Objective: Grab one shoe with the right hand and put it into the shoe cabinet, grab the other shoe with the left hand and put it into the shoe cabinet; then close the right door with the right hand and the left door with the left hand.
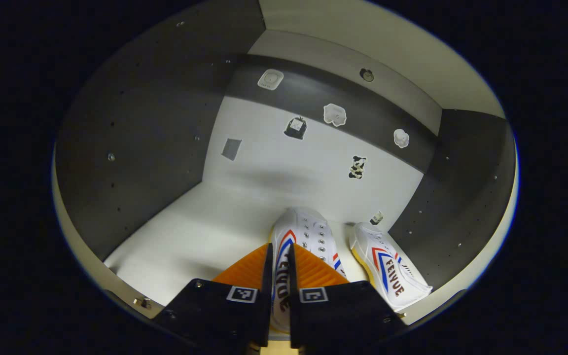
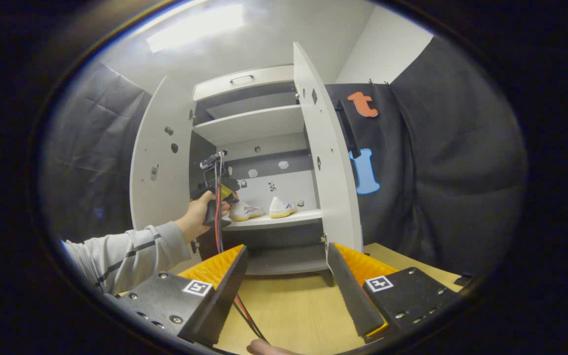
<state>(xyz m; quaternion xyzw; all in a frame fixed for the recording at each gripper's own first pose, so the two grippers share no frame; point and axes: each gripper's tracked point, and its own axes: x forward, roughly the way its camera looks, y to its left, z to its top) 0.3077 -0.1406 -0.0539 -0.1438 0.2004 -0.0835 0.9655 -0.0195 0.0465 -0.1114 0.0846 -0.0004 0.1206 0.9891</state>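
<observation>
My left gripper (image 1: 279, 276) is pinched narrow on the heel end of a shoe (image 1: 300, 246), its two fingers pressing on the collar from either side. That shoe rests on the cabinet shelf (image 1: 200, 236) with its toe pointing away from me toward the back wall, so its long axis runs straight on from my fingers, near to far. The second shoe (image 1: 390, 268) already lies on the same shelf just to the right, roughly parallel, a narrow gap between the two. I judge the coming move to be a plain release and a pull straight back along that axis; a sideways drift to the right would nudge the neighbouring shoe.

My right gripper (image 2: 286, 286) is spread wide and holds nothing, hovering above the wooden floor (image 2: 284, 310) well short of the cabinet. From there I see my left hand (image 2: 197, 214) reaching into the shelf opening, both shoes side by side behind it. The right door (image 2: 326, 162) stands open, edge toward me, and lies nearer my right gripper than the left door (image 2: 158, 162), also open, on the far side of my left arm.

The heel of the held shoe is hidden behind my own fingers, so I cannot tell whether the sole sits fully flat. The right door's handle is hard to make out.
</observation>
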